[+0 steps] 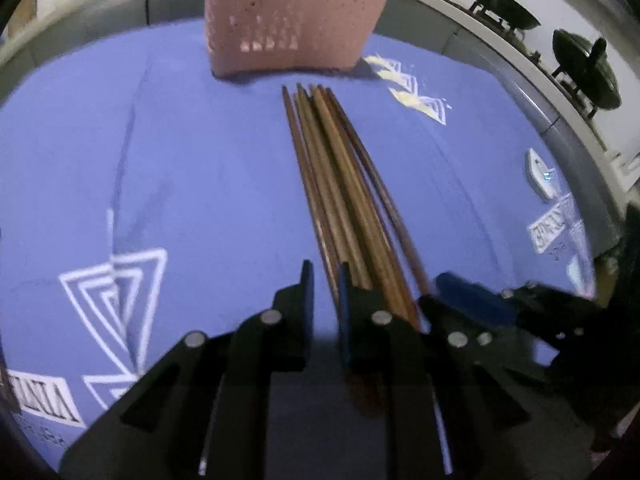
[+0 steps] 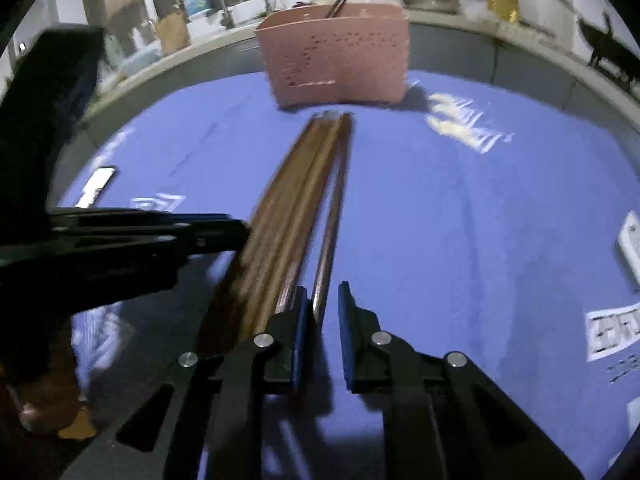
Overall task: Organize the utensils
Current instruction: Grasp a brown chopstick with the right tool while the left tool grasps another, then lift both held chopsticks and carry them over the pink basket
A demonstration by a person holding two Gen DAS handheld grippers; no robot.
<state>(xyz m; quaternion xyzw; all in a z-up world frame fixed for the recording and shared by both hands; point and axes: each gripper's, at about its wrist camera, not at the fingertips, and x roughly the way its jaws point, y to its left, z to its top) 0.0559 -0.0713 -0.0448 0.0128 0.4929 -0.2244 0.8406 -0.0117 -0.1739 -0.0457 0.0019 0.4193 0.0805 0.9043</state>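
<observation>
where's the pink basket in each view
Left wrist: the basket sits at top centre, on the far end of the blue cloth, just past the chopsticks' tips.
Right wrist: the basket is at top centre, slightly right, again just beyond the chopstick tips, with a dark utensil sticking out of its top.
Shared landmark: the chopstick bundle running from the tools up to the basket.
</observation>
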